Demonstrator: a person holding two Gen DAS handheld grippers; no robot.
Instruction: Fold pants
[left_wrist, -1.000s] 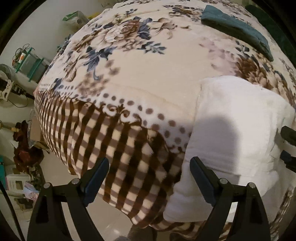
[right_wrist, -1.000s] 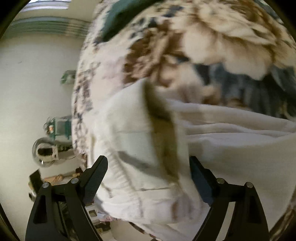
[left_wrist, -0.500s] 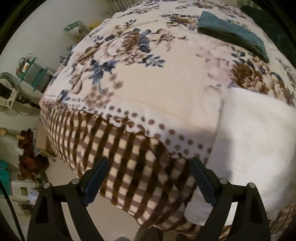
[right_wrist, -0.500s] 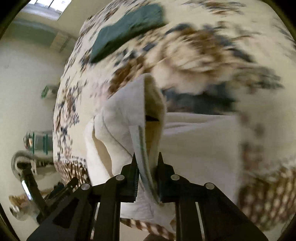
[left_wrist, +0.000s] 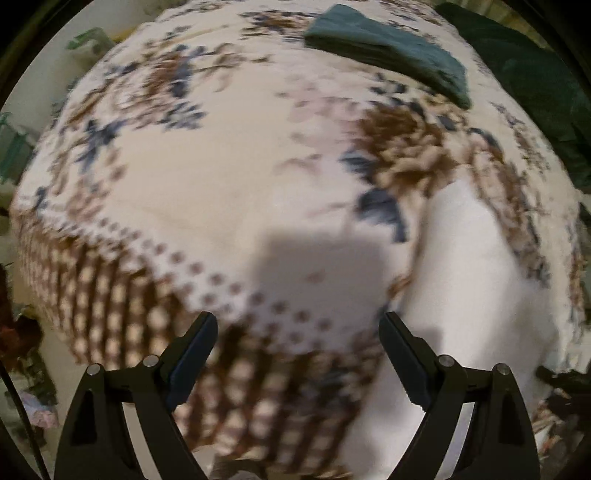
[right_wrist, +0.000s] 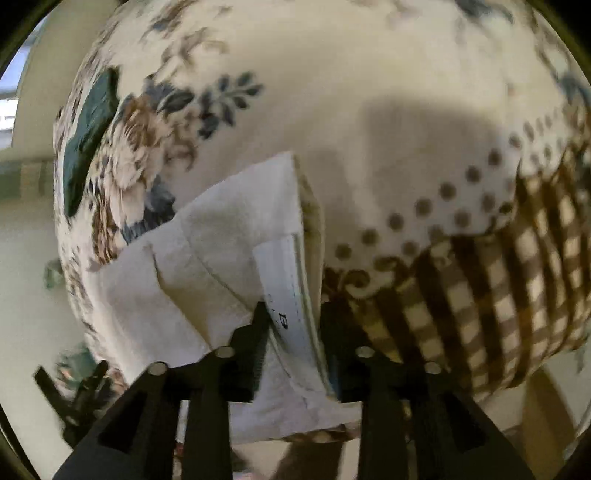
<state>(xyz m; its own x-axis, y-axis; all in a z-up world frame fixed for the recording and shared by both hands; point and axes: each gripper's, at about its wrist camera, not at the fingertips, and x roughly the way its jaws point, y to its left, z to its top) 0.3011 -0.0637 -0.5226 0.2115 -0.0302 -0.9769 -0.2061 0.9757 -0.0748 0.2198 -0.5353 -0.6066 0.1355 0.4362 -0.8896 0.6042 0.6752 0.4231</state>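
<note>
Right gripper (right_wrist: 293, 321) jaws closed on the white pants (right_wrist: 221, 258), pinching the waistband edge where a white label strip with printed marks shows. The gripped edge stands up off the bed; the rest of the pants trails to the left and lies on the floral blanket (right_wrist: 369, 92) near the bed's near edge. Brown checked border of the blanket hangs down at right of the right wrist view. Folded green cloth (right_wrist: 88, 129) lies far left on the blanket, well apart from the pants.

Left gripper (left_wrist: 297, 339) jaws wide open, holding nothing, hovering over the blanket's (left_wrist: 221, 166) dotted and checked border. Pants (left_wrist: 472, 288) show as a white patch at right in the left wrist view, just beside the right finger (left_wrist: 402, 354), cannot tell if touching. Green cloth (left_wrist: 388, 51) sits far right on the bed. Dark green fabric (left_wrist: 535, 92) at far right edge. Both views motion-blurred. Left gripper also visible low left in the right wrist view, blurry.
</note>
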